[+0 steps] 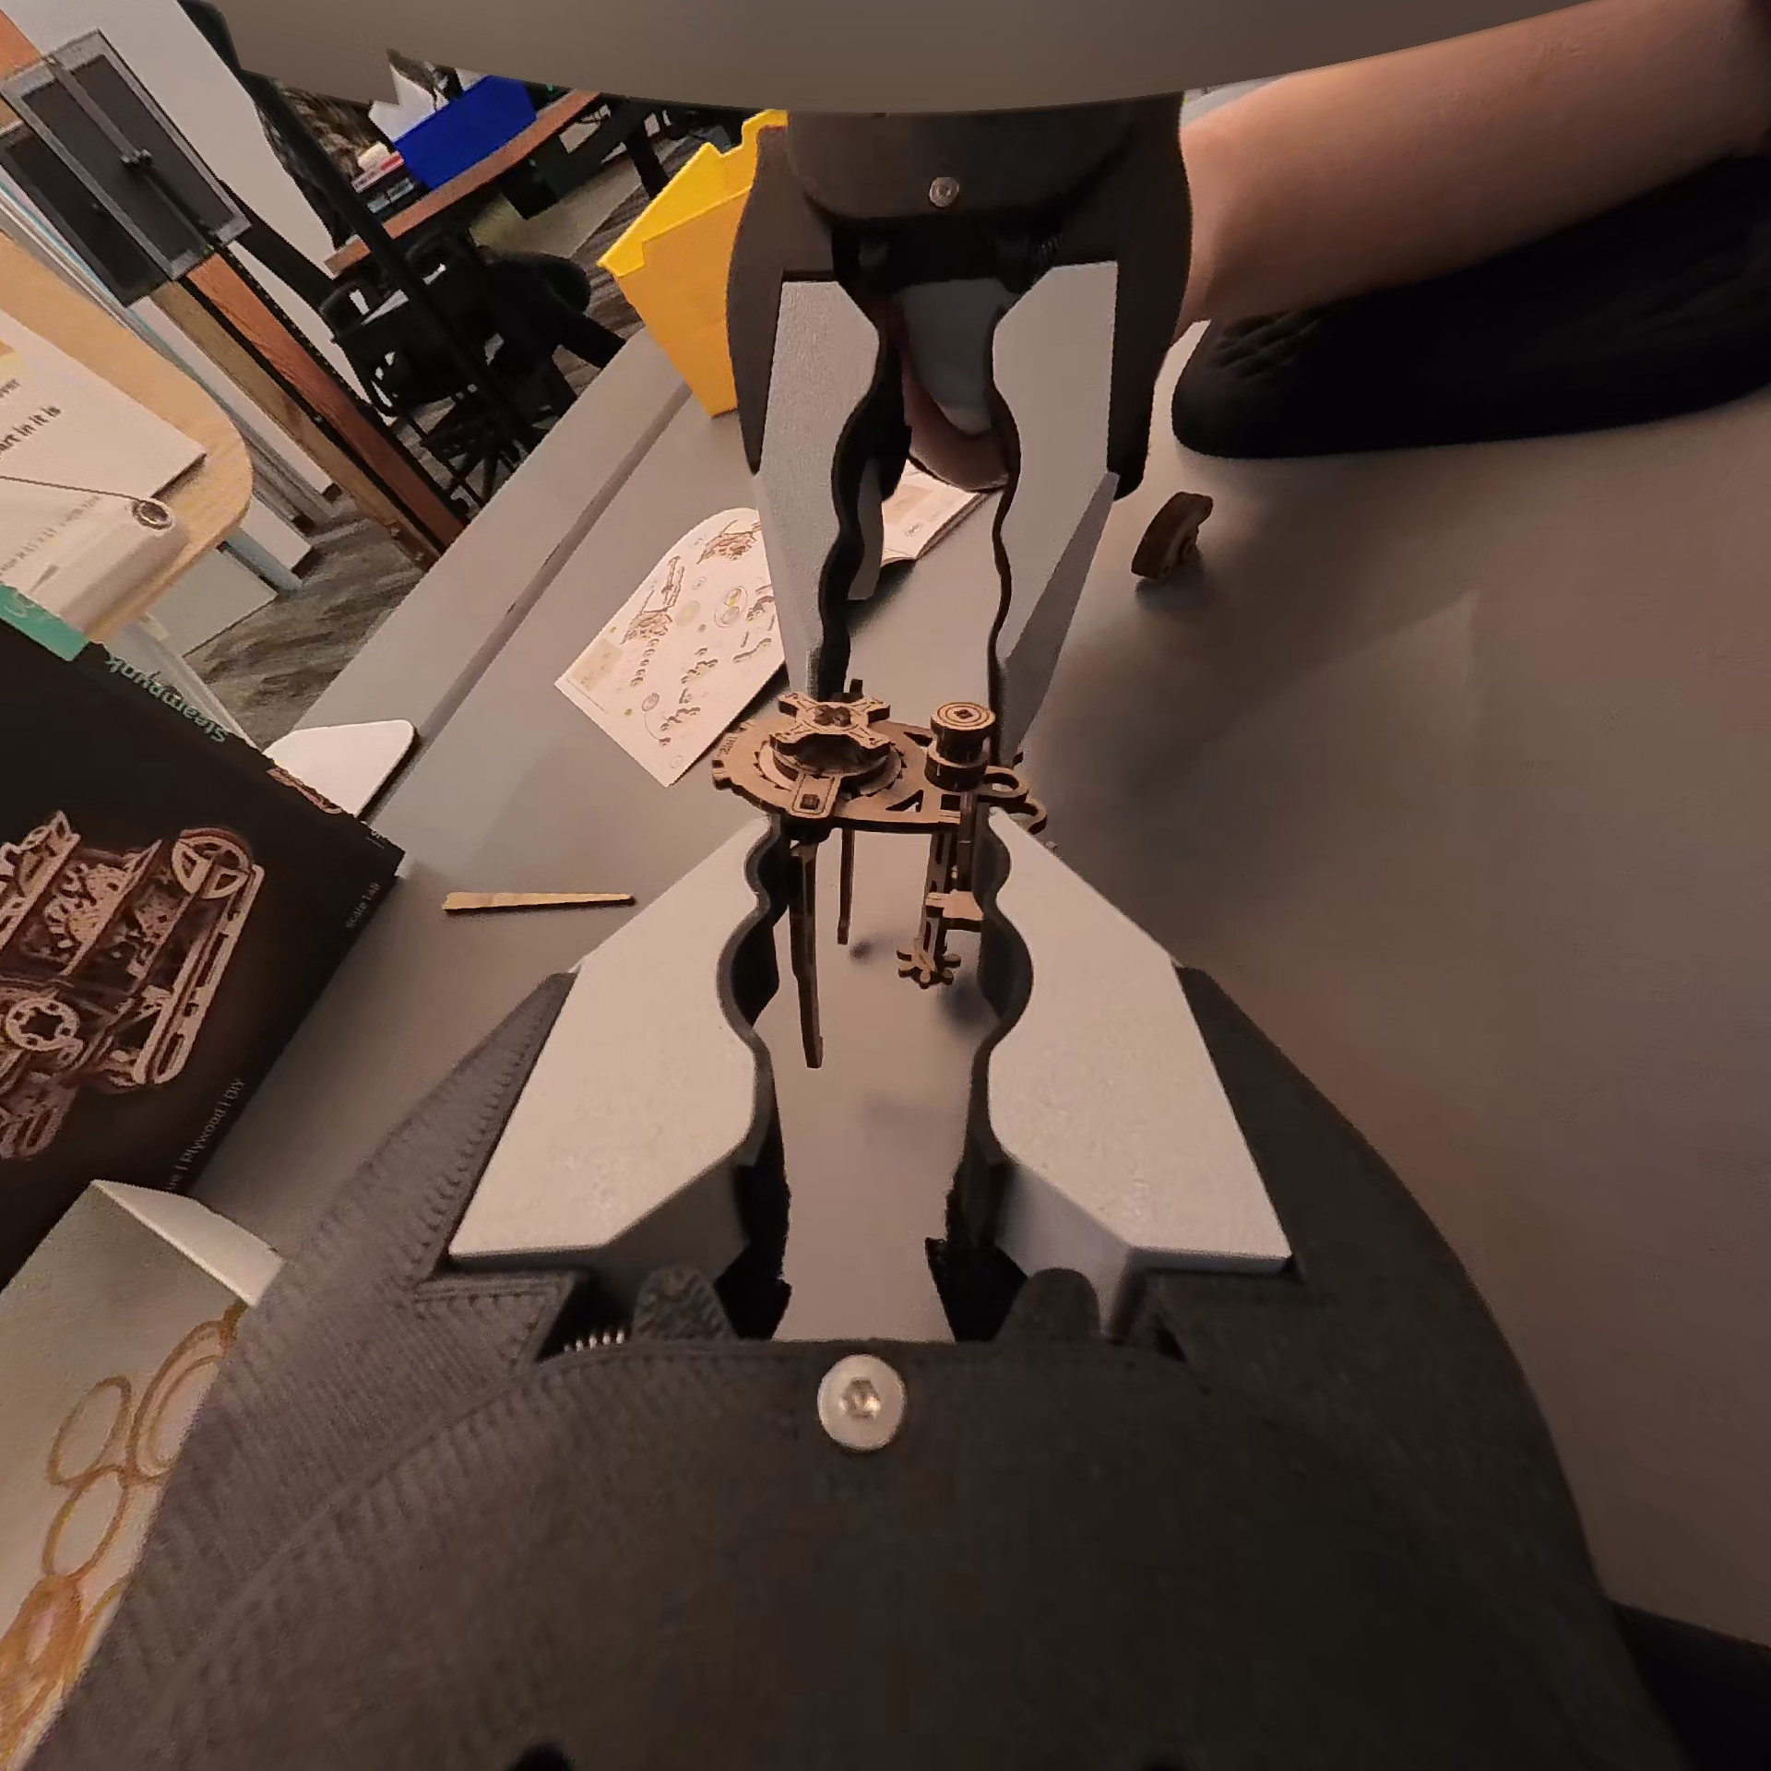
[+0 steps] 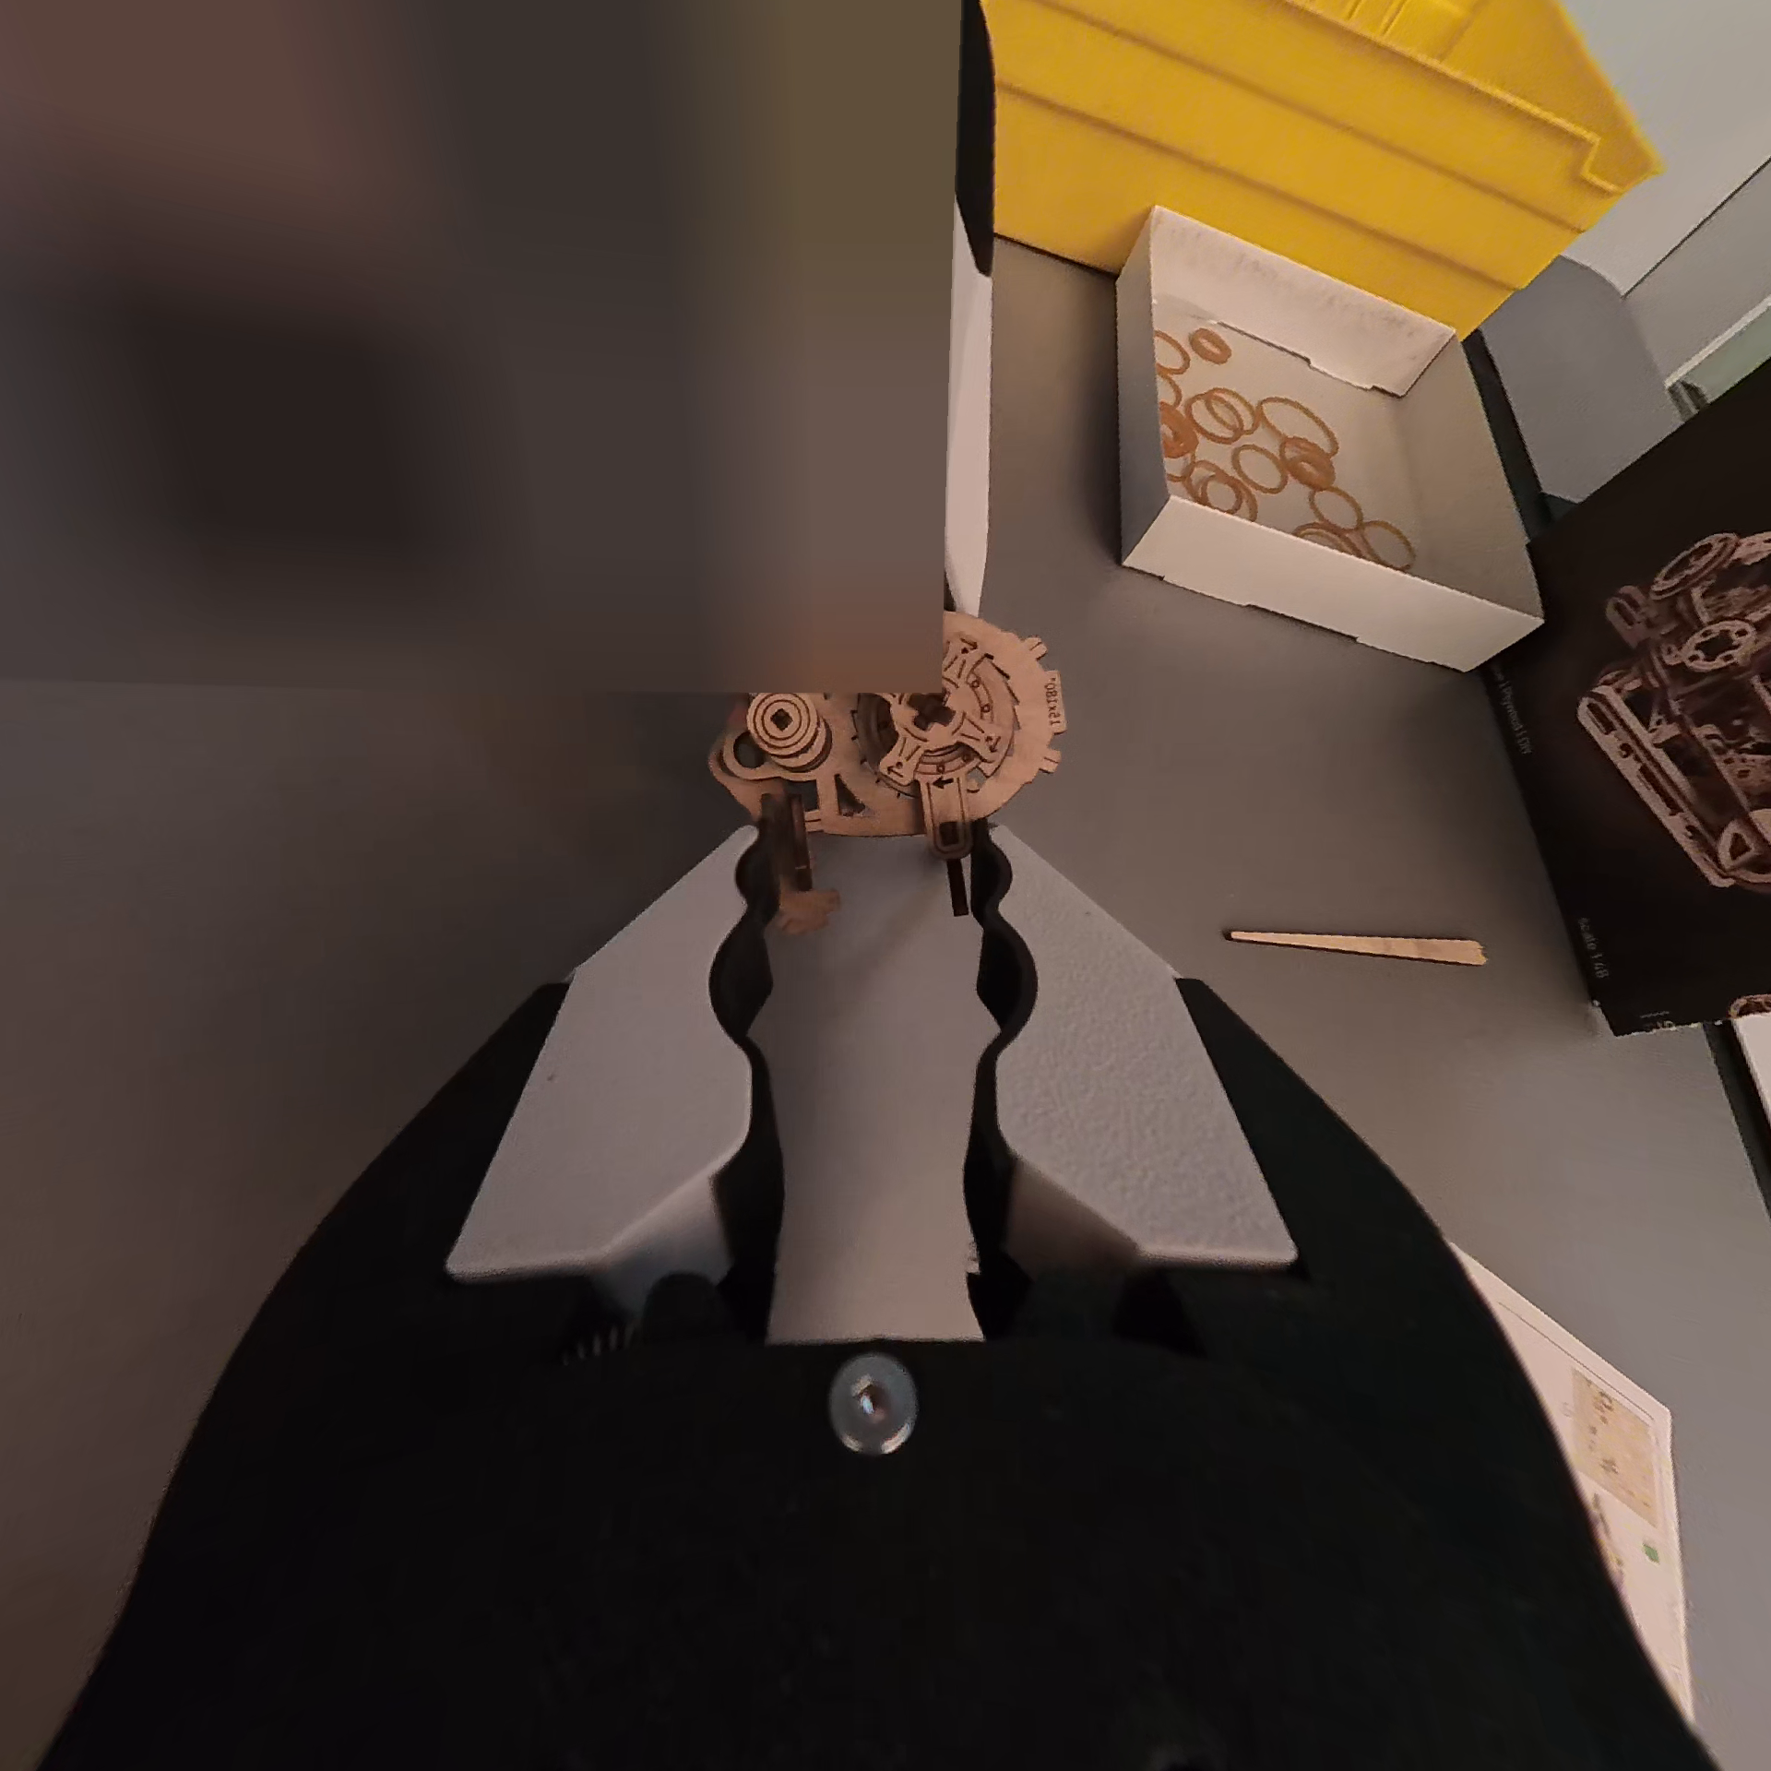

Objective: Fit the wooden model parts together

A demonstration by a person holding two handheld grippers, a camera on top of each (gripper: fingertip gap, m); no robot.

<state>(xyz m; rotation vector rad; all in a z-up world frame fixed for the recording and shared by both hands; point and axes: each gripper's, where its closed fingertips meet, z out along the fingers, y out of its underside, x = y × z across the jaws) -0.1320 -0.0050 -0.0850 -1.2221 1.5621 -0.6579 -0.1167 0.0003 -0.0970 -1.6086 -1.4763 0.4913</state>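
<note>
A wooden model assembly (image 1: 853, 767), a flat plate with gears on top and thin legs hanging below, is held above the grey table (image 1: 1390, 910) between both grippers. My left gripper (image 1: 882, 839) reaches in from the near side, and its fingertips close on the plate's edges and legs. My right gripper (image 1: 915, 690) comes from the opposite side and closes on the far edge. In the right wrist view the model (image 2: 891, 757) sits at my right gripper's tips (image 2: 872, 839), with a geared leg against one finger and a stick against the other.
A loose wooden stick (image 1: 537, 899) (image 2: 1356, 944) and a small wooden part (image 1: 1169, 535) lie on the table. An instruction sheet (image 1: 671, 652), a black kit box (image 1: 144, 910), a white box of rings (image 2: 1322, 460) and a yellow bin (image 2: 1294, 144) stand around. A person's arm (image 1: 1437, 268) rests behind. Left and right tips are no more than a few centimetres apart.
</note>
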